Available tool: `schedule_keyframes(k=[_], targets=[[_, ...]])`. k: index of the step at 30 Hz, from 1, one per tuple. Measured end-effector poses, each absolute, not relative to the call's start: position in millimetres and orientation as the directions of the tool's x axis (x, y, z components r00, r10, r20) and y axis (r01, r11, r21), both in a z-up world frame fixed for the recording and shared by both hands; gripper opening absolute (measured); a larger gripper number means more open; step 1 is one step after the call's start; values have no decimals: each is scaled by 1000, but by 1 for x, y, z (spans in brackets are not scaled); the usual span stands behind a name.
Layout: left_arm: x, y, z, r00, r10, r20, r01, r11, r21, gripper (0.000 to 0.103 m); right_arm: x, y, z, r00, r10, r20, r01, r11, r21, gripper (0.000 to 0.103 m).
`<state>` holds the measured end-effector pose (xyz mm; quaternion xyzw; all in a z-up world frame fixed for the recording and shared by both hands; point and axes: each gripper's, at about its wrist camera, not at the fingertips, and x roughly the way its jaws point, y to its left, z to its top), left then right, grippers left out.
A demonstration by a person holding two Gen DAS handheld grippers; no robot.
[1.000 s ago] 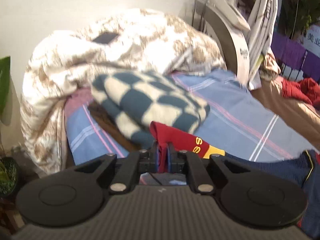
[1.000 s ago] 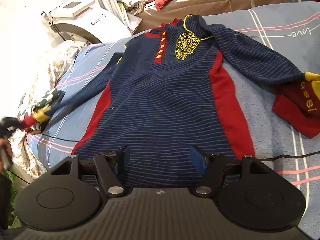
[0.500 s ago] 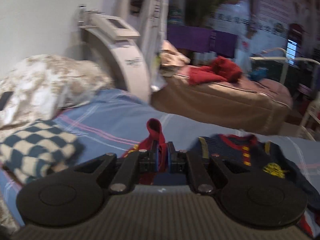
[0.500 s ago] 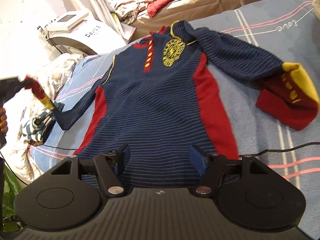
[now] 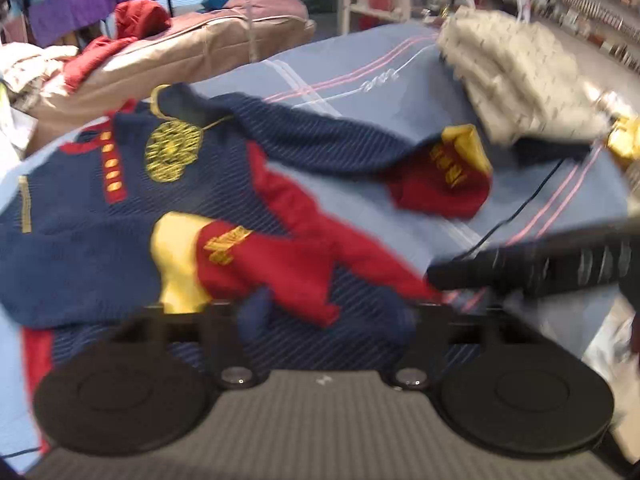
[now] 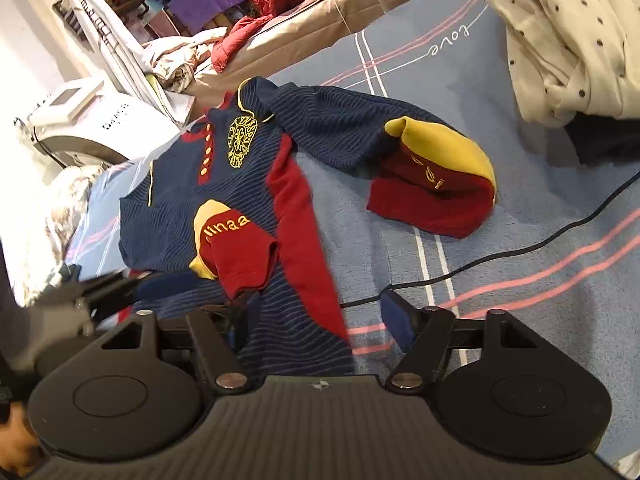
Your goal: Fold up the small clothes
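My left tongs had just opened, sleeve cuff dropped on sweater; right tongs apart at 6 o'clock, empty.

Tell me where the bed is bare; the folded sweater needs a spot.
Bare sheet lies right of the sweater, below its outstretched cuff, though a black cable crosses it. Upper right, the spotted garment crowds it.
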<state>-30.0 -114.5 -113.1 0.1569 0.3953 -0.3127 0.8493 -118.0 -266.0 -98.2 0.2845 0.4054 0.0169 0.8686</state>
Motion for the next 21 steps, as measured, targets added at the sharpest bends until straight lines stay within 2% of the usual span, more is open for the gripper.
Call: schedule_keyframes(k=[5,11,12,13,16,17,19,21], targets=[[-26,-58,-106,545,-380,-747,551,834,-23,85,-95,-257,-101,690,352,-632,119,807,579,103],[-1,8,-113,580,-267,-770,349,935,-62,85,-58,-231,-112,636,420,-647,96,789,607,103],[1,15,-115,580,-257,-773,329,942,-66,85,-55,-227,-116,622,392,-678,128,803,582,101],[4,22,-117,581,-245,-776,311,948,-66,85,-54,-225,-120,619,359,-698,167,809,564,93],[9,33,-119,584,-216,-782,292,955,-46,85,-48,-226,-130,646,359,-673,194,776,600,87],[10,36,-121,581,-199,-789,286,958,-31,85,-47,-226,-131,652,361,-667,194,771,607,79],[11,39,-126,582,-170,-795,273,962,-5,85,-46,-226,-131,668,353,-655,186,773,607,8],[11,42,-125,579,-164,-799,270,963,-1,85,-51,-235,-130,691,369,-621,193,734,651,6]])
